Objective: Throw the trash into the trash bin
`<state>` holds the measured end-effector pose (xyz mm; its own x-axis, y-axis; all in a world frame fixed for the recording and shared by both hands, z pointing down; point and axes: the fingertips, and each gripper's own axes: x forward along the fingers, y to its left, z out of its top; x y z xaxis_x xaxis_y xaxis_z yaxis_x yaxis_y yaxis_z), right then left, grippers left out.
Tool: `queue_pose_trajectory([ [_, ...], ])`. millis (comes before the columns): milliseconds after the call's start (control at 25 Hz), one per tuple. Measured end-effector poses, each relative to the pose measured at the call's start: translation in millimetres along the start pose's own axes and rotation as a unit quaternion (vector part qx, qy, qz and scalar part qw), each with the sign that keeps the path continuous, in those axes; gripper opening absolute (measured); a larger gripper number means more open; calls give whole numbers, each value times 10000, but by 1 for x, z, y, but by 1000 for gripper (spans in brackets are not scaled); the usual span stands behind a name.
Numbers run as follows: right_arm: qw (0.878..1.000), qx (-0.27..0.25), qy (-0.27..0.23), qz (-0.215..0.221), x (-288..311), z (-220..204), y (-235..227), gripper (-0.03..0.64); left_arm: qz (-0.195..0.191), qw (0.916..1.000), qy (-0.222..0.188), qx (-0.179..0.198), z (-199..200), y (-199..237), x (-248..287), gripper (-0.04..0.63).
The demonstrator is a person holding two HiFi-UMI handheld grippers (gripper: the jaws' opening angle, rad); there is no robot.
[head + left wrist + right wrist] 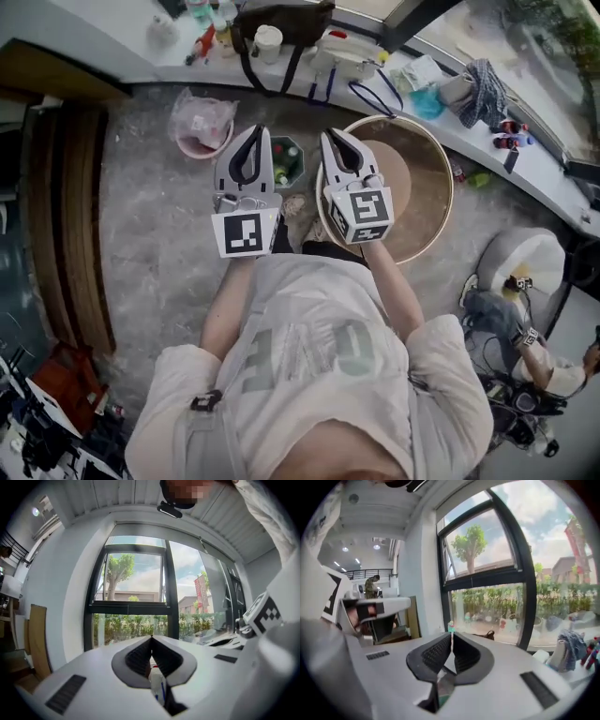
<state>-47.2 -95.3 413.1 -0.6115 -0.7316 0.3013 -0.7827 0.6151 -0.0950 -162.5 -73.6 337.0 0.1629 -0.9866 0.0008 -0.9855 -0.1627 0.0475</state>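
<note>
The person's white shirt fills the bottom of the head view, with both forearms reaching toward 12 o'clock. The left gripper has its pads meeting at the tips. A white piece with a blue mark shows in the gap behind the pads, and I cannot tell whether it is caught there or lies below. The right gripper is closed too, with nothing between its pads.

The trash bin, dark green, stands on the floor between the two grippers. It is at 3 o'clock of the left one and 9 o'clock of the right, and bottles lie in it.

A pink bucket sits at 10 o'clock of the left gripper. A round wooden table spreads toward the right gripper's 3 o'clock, its rim passing under that gripper. Grey floor lies open toward 8 o'clock, and the counter bounds it at 12.
</note>
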Motion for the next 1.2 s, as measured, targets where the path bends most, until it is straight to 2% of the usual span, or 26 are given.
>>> queue_pose_trajectory([
  [120, 9960, 39, -821, -359, -35, 58, -8, 21, -467, 9987, -183, 68, 23, -29, 13, 11],
  [240, 9862, -40, -1490, -723, -77, 106, -20, 21, -950, 9945, -420, 141, 55, -64, 25, 11],
  [480, 9558, -355, -2197, -1923, -159, 147, -63, 21, -1945, 9771, -767, 388, 102, -137, 38, 11],
  [680, 9328, -542, -2353, -2677, -214, 149, -81, 21, -2660, 9594, -860, 376, 112, -196, 42, 11],
  [840, 9113, -560, -2269, -3390, -262, 132, -99, 21, -3276, 9394, -870, 502, 109, -248, 43, 11],
  [920, 8990, -407, -2190, -3771, -285, 117, -108, 21, -3548, 9301, -834, 458, 106, -271, 41, 11],
  [1000, 8909, -175, -2097, -4026, -303, 106, -114, 21, -3782, 9208, -855, 413, 109, -290, 37, 11],
  [1200, 8725, -103, -1986, -4463, -337, 93, -118, 21, -4248, 9006, -827, 390, 108, -325, 23, 11],
])
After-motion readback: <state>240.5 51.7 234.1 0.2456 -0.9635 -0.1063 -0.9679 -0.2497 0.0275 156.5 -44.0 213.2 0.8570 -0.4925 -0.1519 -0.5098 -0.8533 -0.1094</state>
